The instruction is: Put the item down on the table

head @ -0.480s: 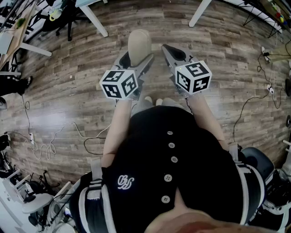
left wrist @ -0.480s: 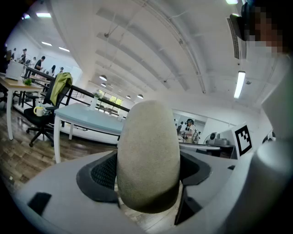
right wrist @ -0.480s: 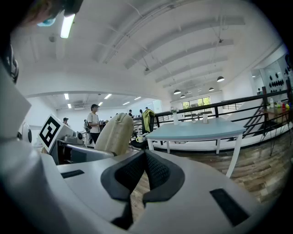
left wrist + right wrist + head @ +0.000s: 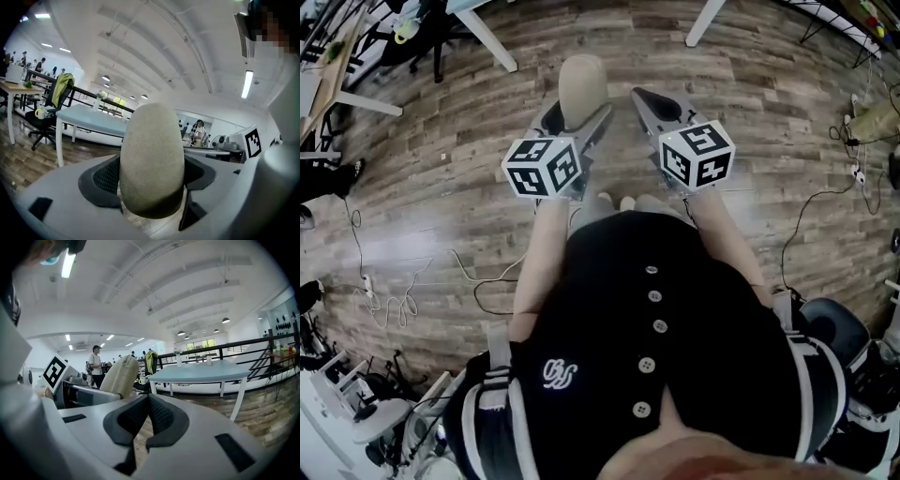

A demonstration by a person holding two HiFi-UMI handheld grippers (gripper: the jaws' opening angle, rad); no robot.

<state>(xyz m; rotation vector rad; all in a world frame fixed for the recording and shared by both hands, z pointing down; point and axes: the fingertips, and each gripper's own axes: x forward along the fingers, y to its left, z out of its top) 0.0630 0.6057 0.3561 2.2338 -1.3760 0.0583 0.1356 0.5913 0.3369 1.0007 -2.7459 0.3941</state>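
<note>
A beige, egg-shaped padded item (image 4: 582,84) stands upright between the jaws of my left gripper (image 4: 577,111), held in the air over the wooden floor. In the left gripper view the item (image 4: 152,159) fills the gap of the left gripper (image 4: 151,177), with both dark pads (image 4: 106,176) pressed against its sides. My right gripper (image 4: 645,99) is held just to its right at the same height. Its jaws are shut and empty, the tips meeting in the right gripper view (image 4: 149,404), where the item (image 4: 118,373) shows to the left.
A light blue table (image 4: 93,123) with white legs stands ahead, also in the right gripper view (image 4: 201,373). Its legs (image 4: 487,37) reach into the top of the head view. Cables (image 4: 403,300) trail on the floor at left and right. An office chair (image 4: 47,122) with a green jacket stands at far left.
Both grippers and the held item have edged slightly forward, away from the body. The grip on the item is unchanged.
</note>
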